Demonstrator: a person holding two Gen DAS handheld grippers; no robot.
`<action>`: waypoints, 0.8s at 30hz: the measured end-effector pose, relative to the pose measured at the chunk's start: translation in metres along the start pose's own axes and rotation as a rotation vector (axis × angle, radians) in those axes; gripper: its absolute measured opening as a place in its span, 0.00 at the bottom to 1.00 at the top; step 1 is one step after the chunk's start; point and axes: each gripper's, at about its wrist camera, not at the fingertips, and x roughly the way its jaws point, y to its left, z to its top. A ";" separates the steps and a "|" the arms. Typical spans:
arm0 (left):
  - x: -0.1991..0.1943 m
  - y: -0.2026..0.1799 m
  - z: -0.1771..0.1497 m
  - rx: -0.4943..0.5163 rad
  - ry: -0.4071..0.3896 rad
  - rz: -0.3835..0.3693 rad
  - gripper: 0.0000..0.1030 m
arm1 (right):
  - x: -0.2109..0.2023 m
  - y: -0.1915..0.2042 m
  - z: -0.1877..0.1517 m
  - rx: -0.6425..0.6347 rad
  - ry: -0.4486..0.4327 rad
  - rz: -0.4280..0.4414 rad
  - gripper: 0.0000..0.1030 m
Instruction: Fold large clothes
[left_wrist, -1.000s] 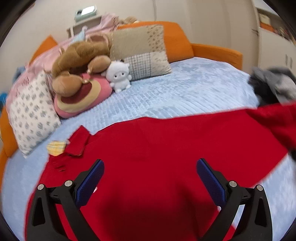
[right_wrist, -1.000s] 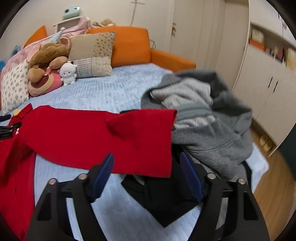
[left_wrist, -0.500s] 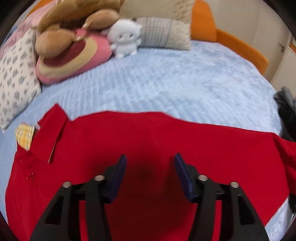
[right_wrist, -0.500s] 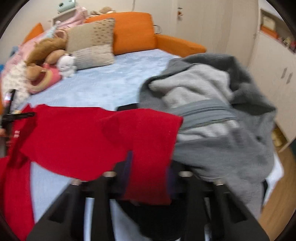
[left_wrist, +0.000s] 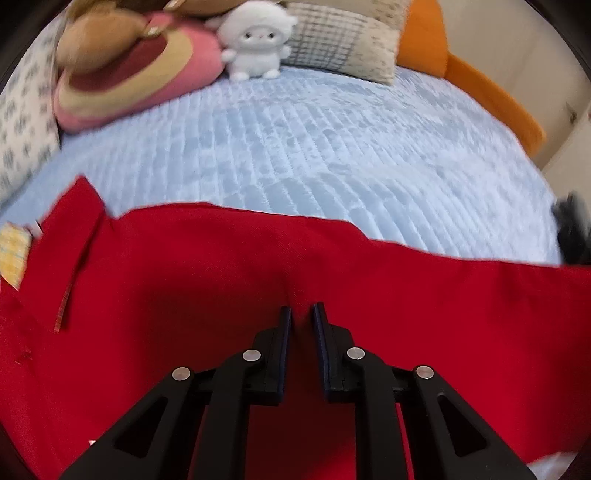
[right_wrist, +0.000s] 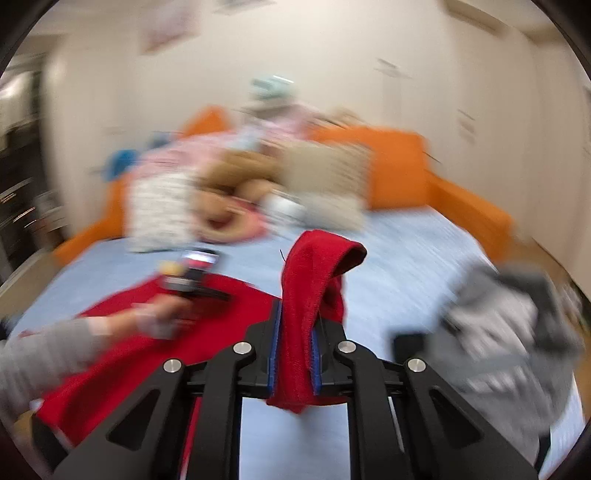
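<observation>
The red garment (left_wrist: 229, 295) lies spread across the lower half of the left wrist view on the pale blue quilted bedspread (left_wrist: 332, 155), its upper edge running from a turned-up collar piece at the left towards the right edge of the frame. The left gripper (left_wrist: 302, 314) points down onto the cloth at lower centre; its jaws have just been closing and now stand almost together with only a narrow strip of red fabric showing between them, though whether they pinch a fold I cannot tell. In the blurred right wrist view, the right gripper (right_wrist: 294, 317) at lower centre has also just been closing and is clamped on a bunched red sleeve end, which rises between the blue pads and flops over above them. At middle left of that view a hand (right_wrist: 159, 317) in a grey sleeve holds the other gripper over the garment. A white plush toy (left_wrist: 255, 40), a pink cushion (left_wrist: 147, 74) and a checked pillow (left_wrist: 332, 40) sit along the top of the left view, before an orange bed frame (left_wrist: 491, 92). A grey heap of clothes (right_wrist: 509, 332) lies at the right.
</observation>
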 end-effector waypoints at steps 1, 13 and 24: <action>0.001 0.005 0.002 -0.030 0.007 -0.031 0.18 | -0.005 0.021 0.005 -0.044 -0.014 0.052 0.11; 0.007 0.046 0.005 -0.143 0.036 -0.293 0.18 | 0.031 0.199 -0.045 -0.365 0.261 0.572 0.11; -0.001 0.060 0.010 -0.112 -0.003 -0.299 0.20 | 0.108 0.258 -0.206 -0.306 0.600 0.682 0.11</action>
